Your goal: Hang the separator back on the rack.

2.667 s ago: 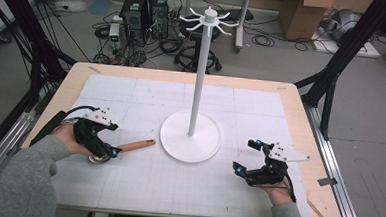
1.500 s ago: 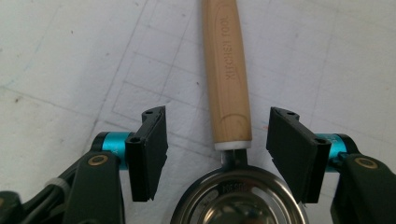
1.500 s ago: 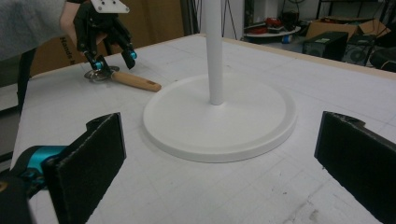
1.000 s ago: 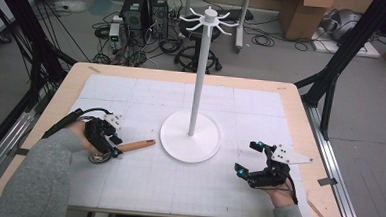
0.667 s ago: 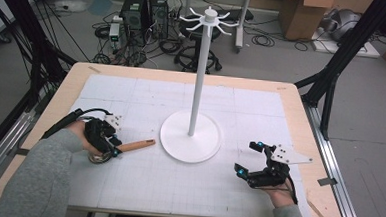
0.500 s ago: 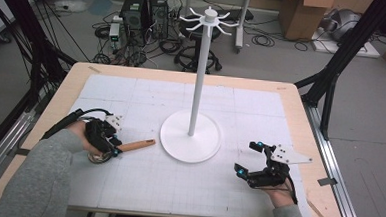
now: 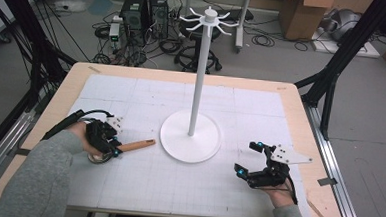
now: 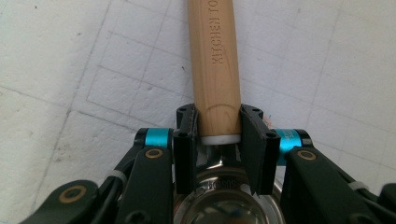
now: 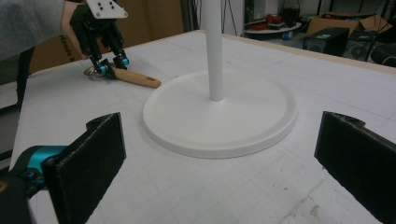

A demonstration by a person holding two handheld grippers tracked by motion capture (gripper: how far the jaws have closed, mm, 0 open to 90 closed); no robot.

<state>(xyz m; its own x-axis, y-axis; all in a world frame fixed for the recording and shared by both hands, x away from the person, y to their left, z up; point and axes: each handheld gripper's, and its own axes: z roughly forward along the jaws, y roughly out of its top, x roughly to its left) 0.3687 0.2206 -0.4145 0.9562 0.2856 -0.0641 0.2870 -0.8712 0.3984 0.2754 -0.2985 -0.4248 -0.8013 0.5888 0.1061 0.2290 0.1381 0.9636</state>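
Standing mid-table, the white hook stand (image 7: pixel 197 88) looks like where this utensil will hang. My left gripper (image 8: pixel 218 135) pinches the wooden handle (image 8: pixel 215 60) beside its metal bowl (image 8: pixel 224 205), on the mat left of the base. My right gripper (image 7: pixel 251 159) rests wide, empty.

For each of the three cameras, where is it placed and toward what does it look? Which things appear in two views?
High view: above the person's side, looking down at the table; both grey-sleeved forearms show.
Left gripper view: on the left gripper, looking along jaws shut on the wooden-handled steel utensil.
Right gripper view: on the open right gripper, facing the white round-based stand.
Shared: the stand and utensil show in the high and right gripper views.
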